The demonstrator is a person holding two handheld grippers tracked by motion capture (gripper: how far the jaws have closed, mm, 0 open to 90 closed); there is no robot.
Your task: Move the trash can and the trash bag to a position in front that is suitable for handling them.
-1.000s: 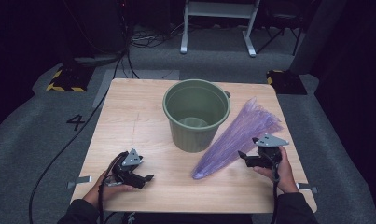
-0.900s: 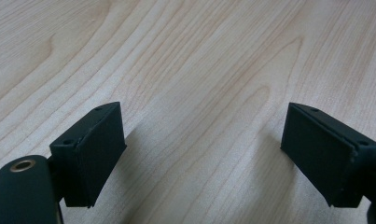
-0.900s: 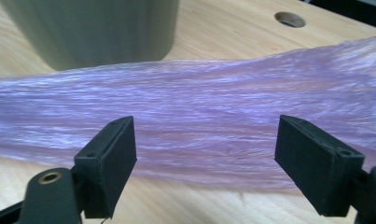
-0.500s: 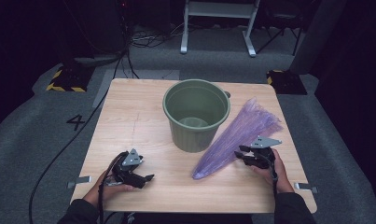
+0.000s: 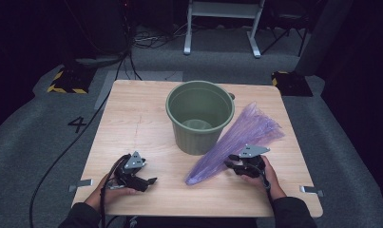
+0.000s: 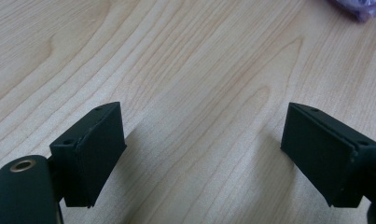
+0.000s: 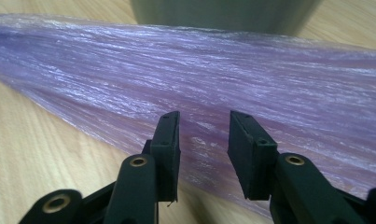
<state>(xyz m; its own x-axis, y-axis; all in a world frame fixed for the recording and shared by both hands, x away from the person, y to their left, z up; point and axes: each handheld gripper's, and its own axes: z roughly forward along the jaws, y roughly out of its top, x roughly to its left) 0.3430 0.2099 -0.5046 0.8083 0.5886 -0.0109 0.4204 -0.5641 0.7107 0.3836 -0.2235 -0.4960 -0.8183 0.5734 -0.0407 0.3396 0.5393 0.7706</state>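
- Right claw (image 5: 237, 163): at the near right of the counter (image 5: 132, 114), its jaws partly spread and straddling the near edge of the purple bag (image 5: 236, 137); nothing is pinched yet.
- Bag: a long, pleated film sheet lying flat on the counter, narrow end toward the person, fanned end at the far right, its middle just beside the bucket (image 5: 199, 116).
- Step in hand, as judged: gathering the bag for a pinch. The film is thin and slick, so the jaws should come down low, gather a fold of several layers between the pads, and close fully before any lift; a bite on a single layer would likely slip or tear.
- Left claw (image 6: 204, 149): low over bare wood at the near left, jaws spread wide and empty; the bag's tip lies well ahead of it.
- Bucket: green, upright, at the counter's middle. It appears empty, though a pale patch on its floor is too dim to identify.
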